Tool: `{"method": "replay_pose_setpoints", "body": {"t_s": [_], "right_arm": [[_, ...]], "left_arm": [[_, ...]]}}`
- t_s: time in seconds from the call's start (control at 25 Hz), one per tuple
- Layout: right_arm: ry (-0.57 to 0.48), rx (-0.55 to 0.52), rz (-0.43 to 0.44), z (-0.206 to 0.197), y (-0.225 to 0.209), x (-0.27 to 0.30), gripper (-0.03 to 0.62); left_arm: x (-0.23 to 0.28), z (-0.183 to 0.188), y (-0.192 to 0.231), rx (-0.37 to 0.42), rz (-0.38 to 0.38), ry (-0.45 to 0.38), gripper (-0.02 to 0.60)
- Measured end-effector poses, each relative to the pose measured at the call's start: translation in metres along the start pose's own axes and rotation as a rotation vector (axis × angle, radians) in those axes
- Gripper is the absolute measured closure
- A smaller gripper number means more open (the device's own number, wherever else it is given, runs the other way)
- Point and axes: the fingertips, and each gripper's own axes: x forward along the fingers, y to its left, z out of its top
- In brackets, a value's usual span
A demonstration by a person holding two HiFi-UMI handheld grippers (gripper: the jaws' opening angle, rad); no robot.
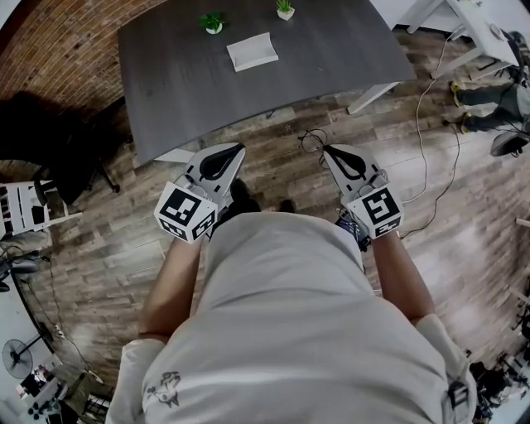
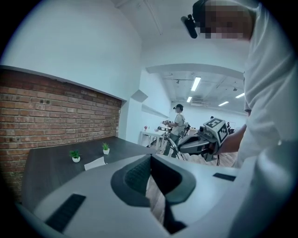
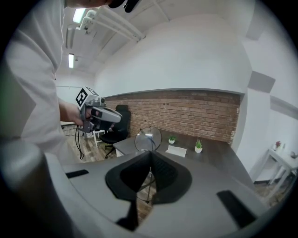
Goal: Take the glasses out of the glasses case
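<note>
Standing on the wood floor (image 1: 273,137) in front of the dark grey surface (image 1: 348,50), the person holds one gripper in each hand, both pointing toward that surface and touching nothing on it.

1. Left gripper (image 1: 238,150): in the left gripper view its fingers (image 2: 137,174) are pressed together at the tips, with nothing between them. Only floor shows through the narrow gap behind the tips.
2. Right gripper (image 1: 328,150): in the right gripper view its fingers (image 3: 163,172) are likewise pressed together at the tips and hold nothing.
3. The two grippers sit side by side, apart from each other, each with its marker cube toward the person's body.

Glasses case (image 1: 252,51): a white, flat, rectangular item lying on the surface, well apart from both grippers. It rests toward the far side, near two small potted plants (image 1: 213,22) in white pots, one to its left and one to its right in the head view. Whether its lid is raised cannot be told, and the glasses themselves are not visible.

A round standing fan (image 3: 148,138) stands beside the near end of the surface, and a black chair (image 1: 50,141) stands by the brick wall (image 3: 186,114).
</note>
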Motion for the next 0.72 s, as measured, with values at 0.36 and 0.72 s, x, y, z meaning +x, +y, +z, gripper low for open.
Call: {"method": "replay_pose_setpoints", "body": {"t_s": [0.36,0.72], "right_arm": [[-0.033,0.047,-0.008,-0.010,0.019,-0.041,0.580],[-0.025,0.050,0.027,-0.014,0.035,-0.051,0.580]], "left_arm": [[-0.010,0.001,-0.050,-0.014,-0.003,-0.019,0.571],[-0.015,-0.001,-0.068,-0.033,0.004,-0.026,0.571]]}}
